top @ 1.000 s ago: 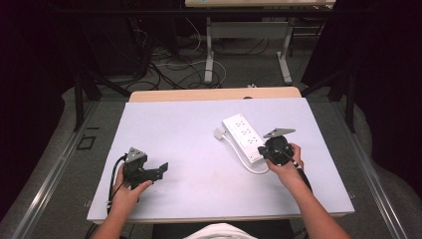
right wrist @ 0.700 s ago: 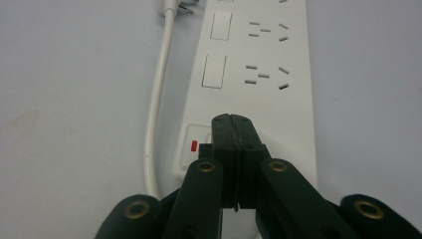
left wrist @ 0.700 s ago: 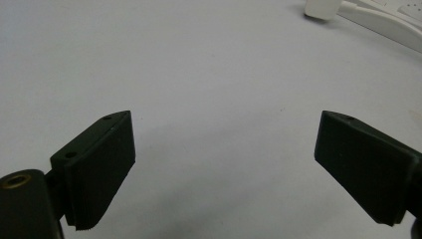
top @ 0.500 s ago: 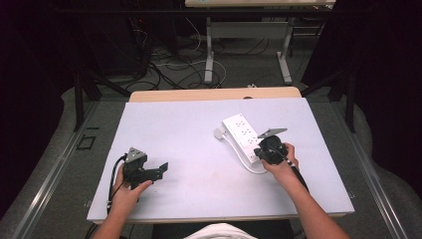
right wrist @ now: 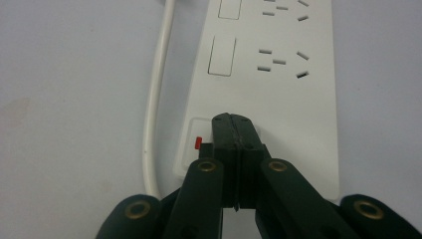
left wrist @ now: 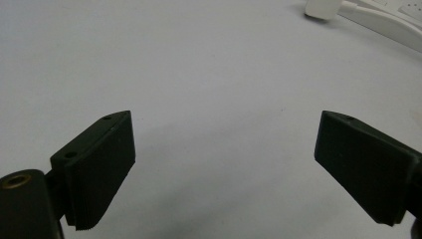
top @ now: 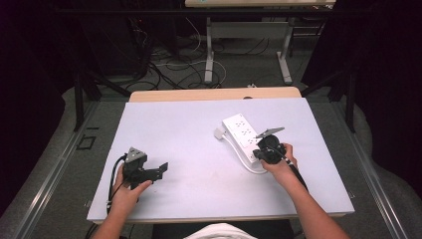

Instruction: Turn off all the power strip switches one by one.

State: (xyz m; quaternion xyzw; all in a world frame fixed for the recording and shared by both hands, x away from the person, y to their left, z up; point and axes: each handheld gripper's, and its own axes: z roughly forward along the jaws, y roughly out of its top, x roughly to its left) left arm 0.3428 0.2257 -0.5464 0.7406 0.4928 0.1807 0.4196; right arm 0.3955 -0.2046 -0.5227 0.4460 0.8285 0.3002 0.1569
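A white power strip (top: 241,130) lies slantwise on the right half of the white table (top: 199,149), with its white cable (top: 249,167) curling back to a plug (top: 219,133) on its left. My right gripper (top: 260,152) is at the strip's near end. In the right gripper view the strip (right wrist: 278,84) runs away from me, and my right gripper (right wrist: 234,119) is shut, holding nothing, with its tips touching the rocker switch (right wrist: 199,143), which has a red mark. My left gripper (top: 161,169) rests low over the table at the left, open and holding nothing (left wrist: 225,124).
The plug (left wrist: 323,7) and part of the strip show far off in the left gripper view. The cable (right wrist: 154,99) runs along the strip's left side. A wooden table edge (top: 214,94) borders the far side, with floor cables and desk legs (top: 209,55) beyond.
My right gripper has shifted slightly left onto the strip's near end. The left gripper has stayed in place.
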